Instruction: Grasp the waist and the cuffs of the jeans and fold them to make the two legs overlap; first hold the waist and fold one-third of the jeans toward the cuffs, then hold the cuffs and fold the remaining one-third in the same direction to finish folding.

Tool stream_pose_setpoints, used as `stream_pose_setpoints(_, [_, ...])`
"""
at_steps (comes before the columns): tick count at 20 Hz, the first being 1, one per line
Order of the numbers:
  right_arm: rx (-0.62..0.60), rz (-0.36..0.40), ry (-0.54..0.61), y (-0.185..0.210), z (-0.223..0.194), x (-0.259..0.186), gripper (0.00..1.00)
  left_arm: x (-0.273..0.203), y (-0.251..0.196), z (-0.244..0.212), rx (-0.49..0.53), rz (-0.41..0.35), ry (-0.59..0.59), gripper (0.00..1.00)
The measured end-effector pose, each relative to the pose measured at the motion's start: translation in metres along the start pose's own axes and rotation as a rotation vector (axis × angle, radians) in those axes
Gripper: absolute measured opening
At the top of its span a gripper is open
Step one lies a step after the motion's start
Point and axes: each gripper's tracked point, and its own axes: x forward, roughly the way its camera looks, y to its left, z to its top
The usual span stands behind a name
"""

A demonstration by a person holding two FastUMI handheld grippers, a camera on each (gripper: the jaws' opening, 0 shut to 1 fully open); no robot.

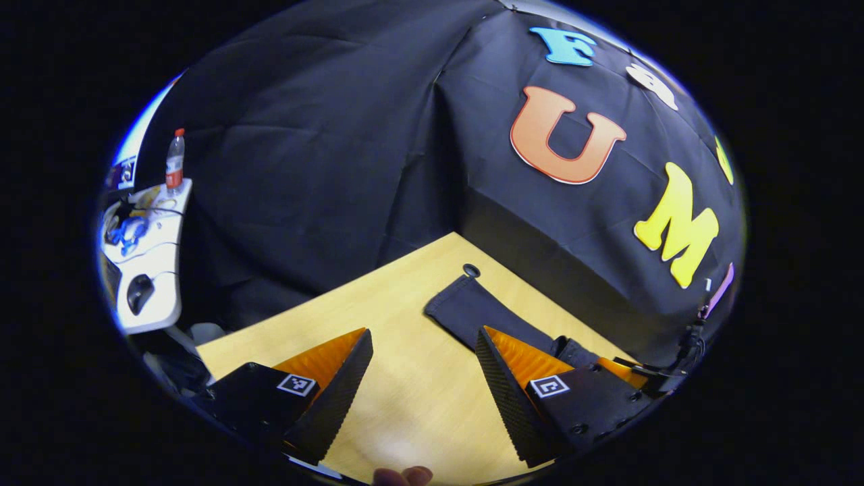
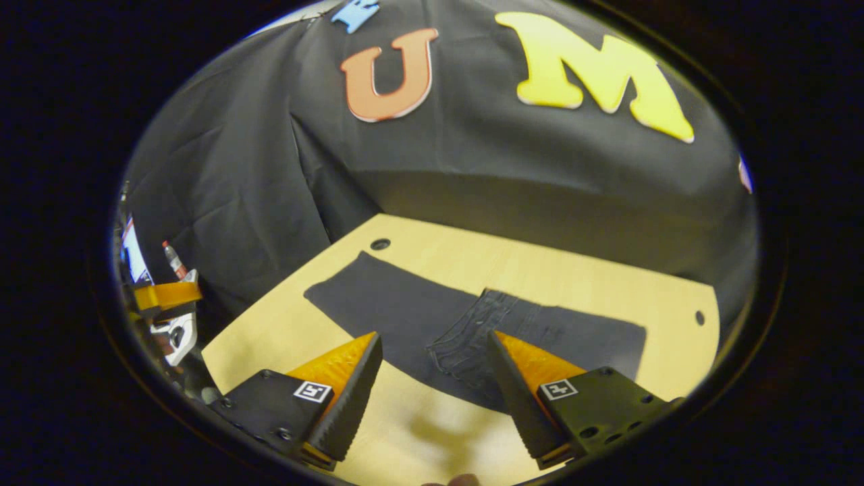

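My left tool (image 1: pixel 424 351) hangs wide open above bare wood near the counter (image 1: pixel 351 304) edge, nothing between its fingers. Just right of it I see one leg end of the jeans (image 1: pixel 472 310), pointing at the far corner by a cable hole (image 1: pixel 471 271). My right tool (image 2: pixel 433 354) is also spread wide and empty, poised over the jeans (image 2: pixel 405 304). They lie flat with their long axis running along the counter's far edge, cuffs toward the left corner, waistband (image 2: pixel 466 337) folded back at the middle.
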Motion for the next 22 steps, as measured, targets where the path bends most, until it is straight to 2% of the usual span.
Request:
stream_pose_setpoints(1, [-0.022,-0.007,-0.023,-0.006,0.006,-0.02,0.99,0.013,-0.006,-0.002,-0.036,-0.027,0.022,0.99])
stream_pose_setpoints(3, [-0.037,-0.034,-0.05,-0.02,0.013,-0.057,0.96,0.042,-0.017,-0.008,-0.168,-0.093,0.079,0.99])
stream_pose_setpoints(4, [-0.019,-0.053,-0.051,-0.029,0.014,-0.072,0.92,0.058,-0.021,-0.01,-0.249,-0.123,0.104,0.99])
stream_pose_setpoints(6, [0.039,-0.098,-0.049,-0.052,0.013,-0.101,0.96,0.091,-0.026,-0.012,-0.417,-0.157,0.16,0.99])
stream_pose_setpoints(8, [0.097,-0.153,-0.053,-0.076,0.011,-0.123,0.96,0.115,-0.023,-0.018,-0.53,-0.151,0.204,0.99])
stream_pose_setpoints(11, [0.121,-0.24,-0.053,-0.113,-0.002,-0.15,0.96,0.142,-0.013,-0.034,-0.642,-0.133,0.255,0.99])
stream_pose_setpoints(14, [0.215,-0.296,0.004,-0.136,-0.033,-0.167,0.96,0.164,-0.015,-0.049,-0.648,-0.108,0.27,0.99])
stream_pose_setpoints(15, [0.246,-0.311,0.01,-0.145,-0.039,-0.171,0.93,0.173,-0.015,-0.05,-0.642,-0.1,0.274,0.99])
stream_pose_setpoints(16, [0.268,-0.331,0.017,-0.155,-0.045,-0.174,0.96,0.18,-0.015,-0.054,-0.638,-0.088,0.28,0.99])
stream_pose_setpoints(18, [0.286,-0.369,0.032,-0.167,-0.056,-0.177,0.96,0.19,-0.012,-0.058,-0.619,-0.063,0.289,0.99])
stream_pose_setpoints(22, [0.297,-0.389,0.05,-0.176,-0.066,-0.184,0.96,0.208,-0.019,-0.05,-0.631,-0.075,0.265,0.99])
